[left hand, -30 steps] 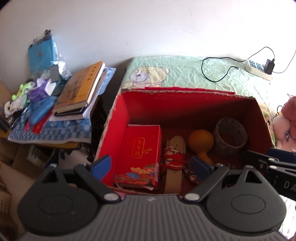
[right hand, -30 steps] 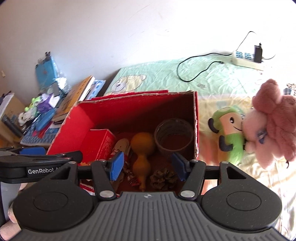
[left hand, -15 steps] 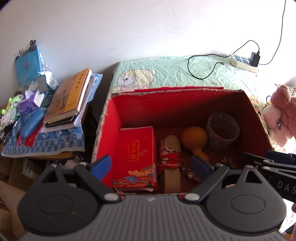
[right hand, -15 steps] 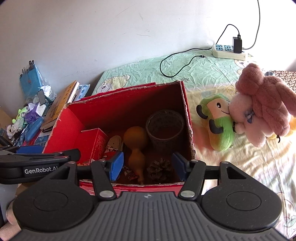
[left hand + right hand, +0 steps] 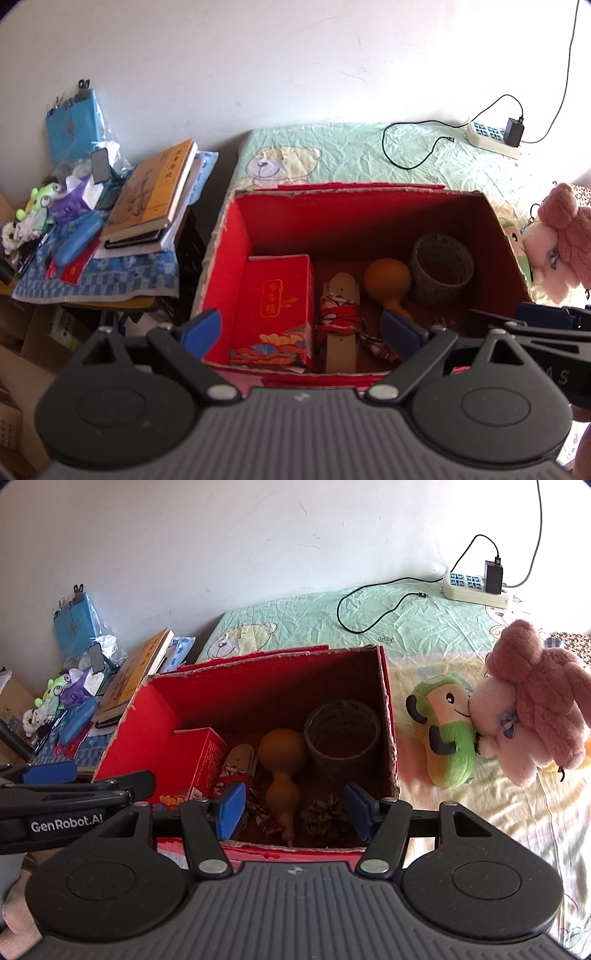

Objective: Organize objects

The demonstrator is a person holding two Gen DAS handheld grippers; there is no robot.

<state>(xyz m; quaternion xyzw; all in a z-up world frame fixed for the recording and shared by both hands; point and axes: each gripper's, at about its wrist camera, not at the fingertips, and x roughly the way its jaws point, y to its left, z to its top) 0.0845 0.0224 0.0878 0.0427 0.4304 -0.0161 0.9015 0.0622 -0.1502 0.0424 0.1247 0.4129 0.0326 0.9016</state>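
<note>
Your left claw (image 5: 301,326) & right claw (image 5: 293,808) both gape, empty, above the open red cardboard box (image 5: 389,716) on the bed. At 2 o'clock: green plush toy (image 5: 445,734) w/ pink plush bear (image 5: 532,701). In the box, the orange gourd (image 5: 280,764) points its neck at 6.

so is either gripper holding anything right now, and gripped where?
Nothing held. Left gripper and right gripper are both open and empty, poised over the red box.
</note>
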